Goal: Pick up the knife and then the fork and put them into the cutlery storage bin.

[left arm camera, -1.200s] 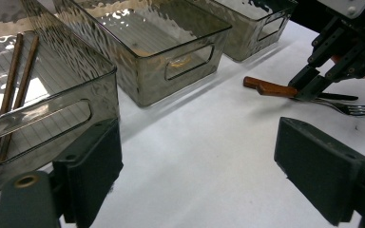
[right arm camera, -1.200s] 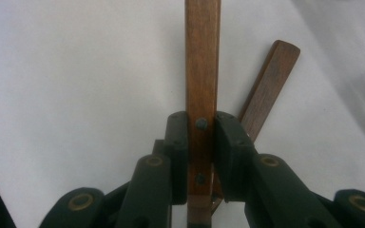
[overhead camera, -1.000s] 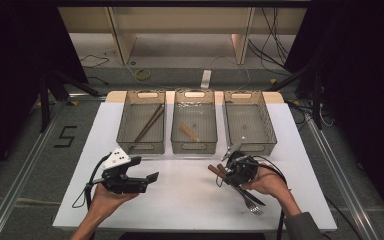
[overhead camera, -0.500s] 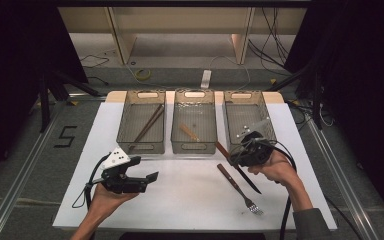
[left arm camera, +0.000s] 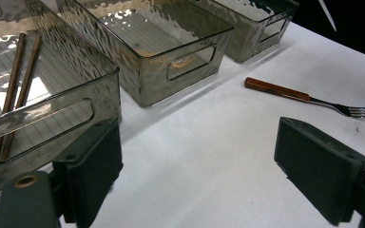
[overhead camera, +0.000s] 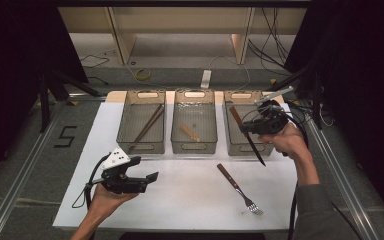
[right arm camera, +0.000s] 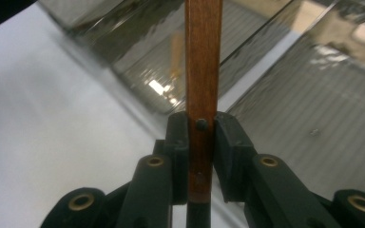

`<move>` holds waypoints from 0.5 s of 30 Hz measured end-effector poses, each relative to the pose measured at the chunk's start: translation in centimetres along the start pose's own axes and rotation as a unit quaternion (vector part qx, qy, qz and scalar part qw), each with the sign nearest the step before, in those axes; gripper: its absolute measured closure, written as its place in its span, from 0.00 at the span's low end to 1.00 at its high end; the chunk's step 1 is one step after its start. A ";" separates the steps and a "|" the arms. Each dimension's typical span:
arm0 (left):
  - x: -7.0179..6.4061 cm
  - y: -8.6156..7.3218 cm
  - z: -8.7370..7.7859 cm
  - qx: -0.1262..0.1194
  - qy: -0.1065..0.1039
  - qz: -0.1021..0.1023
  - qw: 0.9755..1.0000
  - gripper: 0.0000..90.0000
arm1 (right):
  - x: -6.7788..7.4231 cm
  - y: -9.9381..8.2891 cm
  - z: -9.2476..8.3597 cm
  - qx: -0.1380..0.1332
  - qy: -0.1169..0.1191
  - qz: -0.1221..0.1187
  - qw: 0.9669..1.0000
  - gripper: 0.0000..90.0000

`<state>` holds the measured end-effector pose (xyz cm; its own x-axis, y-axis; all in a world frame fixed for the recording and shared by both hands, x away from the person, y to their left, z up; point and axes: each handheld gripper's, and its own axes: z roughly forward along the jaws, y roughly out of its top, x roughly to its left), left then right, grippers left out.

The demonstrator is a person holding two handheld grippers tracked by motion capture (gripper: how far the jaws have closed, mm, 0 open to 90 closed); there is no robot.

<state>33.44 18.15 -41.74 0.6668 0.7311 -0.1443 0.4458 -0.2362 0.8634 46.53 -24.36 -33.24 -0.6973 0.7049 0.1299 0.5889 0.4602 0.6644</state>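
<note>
The right tool (overhead camera: 254,126) is pinching a knife (overhead camera: 247,136) by its wooden handle (blade slanting down toward the person), holding it above the right bin (overhead camera: 240,147). The left tool (overhead camera: 145,174) is resting spread over the desk (overhead camera: 190,195). A fork (overhead camera: 238,188) is lying just beside the bins.

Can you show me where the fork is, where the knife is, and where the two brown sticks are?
fork (overhead camera: 235,182): high view, on the neck between its brown handle and prongs.
knife (right arm camera: 202,71): right gripper view, on its wooden handle above the pinching jaws.
brown sticks (overhead camera: 147,126): high view, on the middle of the pair inside the left bin.
</note>
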 end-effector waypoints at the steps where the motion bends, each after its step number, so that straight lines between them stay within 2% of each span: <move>1: 0.0 0.0 0.0 0.000 0.000 -0.002 1.000 0.17 | -0.4 0.3 -0.1 -0.001 -0.001 0.002 1.000 0.86; 6: 0.0 0.0 0.0 0.000 0.000 0.000 1.000 0.17 | -1.9 1.7 -0.5 -0.013 -0.018 0.021 1.000 0.86; 15: 0.0 0.0 0.0 -0.001 -0.001 0.001 1.000 0.17 | -3.3 3.7 -0.6 -0.031 -0.040 0.038 0.998 0.86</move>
<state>33.43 18.13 -41.74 0.6680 0.7301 -0.1440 0.4445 -0.2363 0.8640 50.76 -25.36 -30.75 -0.6151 0.7787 0.1237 0.6109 0.3714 0.6991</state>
